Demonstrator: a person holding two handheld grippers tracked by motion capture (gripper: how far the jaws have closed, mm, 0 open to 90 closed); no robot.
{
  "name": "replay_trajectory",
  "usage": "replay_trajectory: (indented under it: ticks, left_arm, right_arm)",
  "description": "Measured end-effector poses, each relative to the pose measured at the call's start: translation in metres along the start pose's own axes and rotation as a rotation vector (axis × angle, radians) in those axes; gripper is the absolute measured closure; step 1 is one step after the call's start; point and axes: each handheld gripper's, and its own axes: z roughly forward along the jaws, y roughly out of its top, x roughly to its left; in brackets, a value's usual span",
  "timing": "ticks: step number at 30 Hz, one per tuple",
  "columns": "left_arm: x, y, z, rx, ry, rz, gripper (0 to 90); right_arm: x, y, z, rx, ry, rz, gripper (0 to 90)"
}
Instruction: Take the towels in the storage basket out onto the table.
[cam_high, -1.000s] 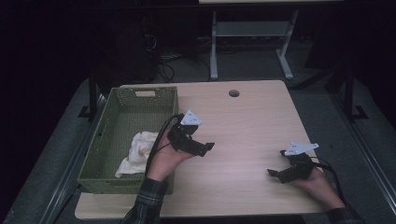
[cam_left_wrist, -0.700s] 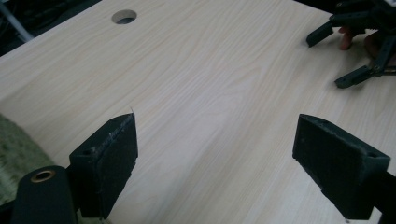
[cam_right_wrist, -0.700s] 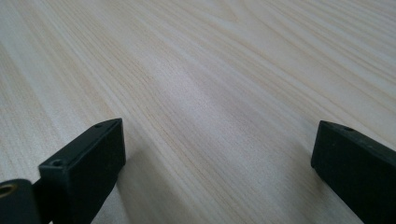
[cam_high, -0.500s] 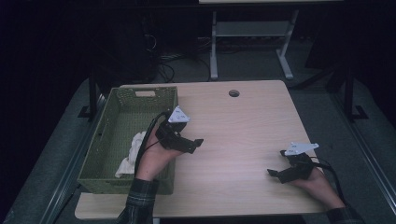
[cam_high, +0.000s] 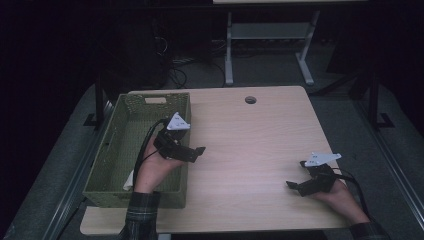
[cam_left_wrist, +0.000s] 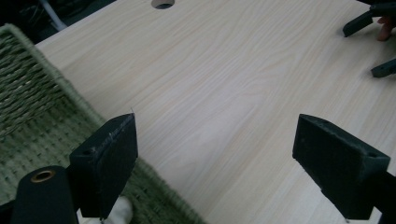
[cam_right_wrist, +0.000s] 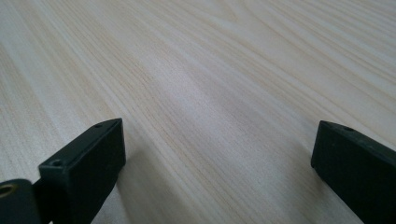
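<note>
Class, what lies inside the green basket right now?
A bit of white cloth shows in the basket; the left hand and its tool cover the rest.

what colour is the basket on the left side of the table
Olive green, woven basket; it shows best in the high view, with its weave seen close in the left gripper view.

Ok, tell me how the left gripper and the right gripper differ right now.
The left gripper is held over the right-hand wall of the green woven basket, above the white cloth lying in it; the right gripper sits low at the bare wooden table near its right front corner. The left gripper's jaws point right, toward the table's middle; the right gripper's jaws point left. Both stand open, holding nothing.
</note>
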Motion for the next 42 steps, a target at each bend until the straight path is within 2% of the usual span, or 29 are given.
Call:
replay_trajectory:
  ticks: [6, 10, 16, 23, 26, 29, 33, 37, 42]
  left_arm:
    - [0.014, -0.009, -0.009, 0.004, 0.036, -0.015, 13.5]
    - [0.022, -0.016, -0.014, -0.002, 0.058, -0.039, 13.5]
    - [0.038, -0.029, -0.021, 0.022, 0.114, -0.062, 13.5]
    - [0.055, -0.044, -0.023, 0.04, 0.137, -0.093, 13.5]
    - [0.061, -0.05, -0.022, 0.063, 0.15, -0.095, 13.5]
    - [0.066, -0.055, -0.021, 0.076, 0.17, -0.081, 13.5]
    - [0.074, -0.064, -0.018, 0.101, 0.185, -0.091, 13.4]
    - [0.081, -0.074, -0.012, 0.118, 0.195, -0.122, 12.9]
    - [0.086, -0.086, -0.001, 0.209, 0.223, -0.148, 12.8]
  right_arm:
    - [0.0, 0.0, 0.0, 0.0, 0.0, 0.0, 2.6]
    - [0.0, 0.0, 0.0, 0.0, 0.0, 0.0, 2.6]
    - [0.0, 0.0, 0.0, 0.0, 0.0, 0.0, 2.6]
    - [0.0, 0.0, 0.0, 0.001, 0.0, 0.0, 2.6]
    - [0.0, 0.0, 0.0, 0.001, 0.0, 0.0, 2.6]
    - [0.0, 0.0, 0.0, 0.001, 0.0, 0.0, 2.6]
    - [0.0, 0.0, 0.0, 0.001, 0.0, 0.0, 2.6]
    - [0.0, 0.0, 0.0, 0.001, 0.0, 0.0, 2.6]
    - [0.0, 0.0, 0.0, 0.001, 0.0, 0.0, 2.6]
